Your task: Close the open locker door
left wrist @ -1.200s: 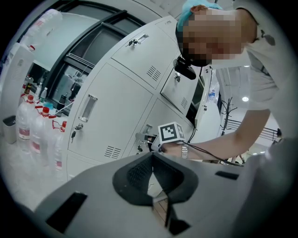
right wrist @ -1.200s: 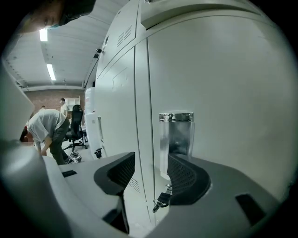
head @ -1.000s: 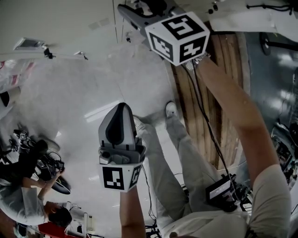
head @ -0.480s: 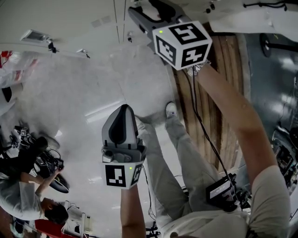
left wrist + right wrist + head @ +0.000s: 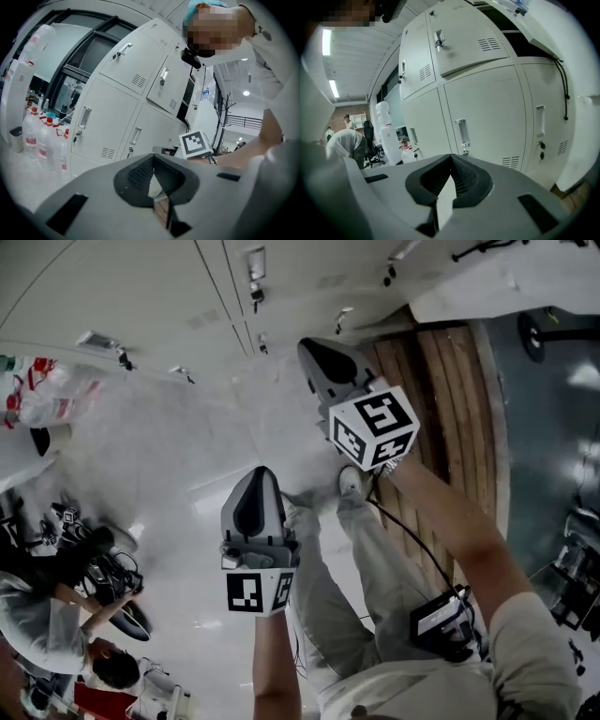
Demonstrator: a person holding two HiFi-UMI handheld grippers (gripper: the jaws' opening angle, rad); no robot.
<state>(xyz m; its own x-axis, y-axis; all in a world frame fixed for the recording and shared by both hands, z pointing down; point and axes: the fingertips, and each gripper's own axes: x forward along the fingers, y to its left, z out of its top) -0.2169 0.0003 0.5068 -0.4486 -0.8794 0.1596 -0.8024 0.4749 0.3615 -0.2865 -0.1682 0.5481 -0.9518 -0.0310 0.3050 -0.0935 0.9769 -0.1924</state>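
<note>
**Item:** locker door (image 5: 543, 23), white sheet steel, upper row, far right of the locker bank (image 5: 483, 117). It appears swung out towards the near side, with a dark compartment showing to its left. Judged still open.

**Change:** right claw (image 5: 312, 351), up by the door's edge a second ago, has drawn back nearer and lower. Its jaws have just been closing and now meet, clenched on nothing. It has no contact with the door, so the closing push looks yet to come.

**Also:** left claw (image 5: 257, 479), clenched, empty, held near, well apart from the lockers.
</note>
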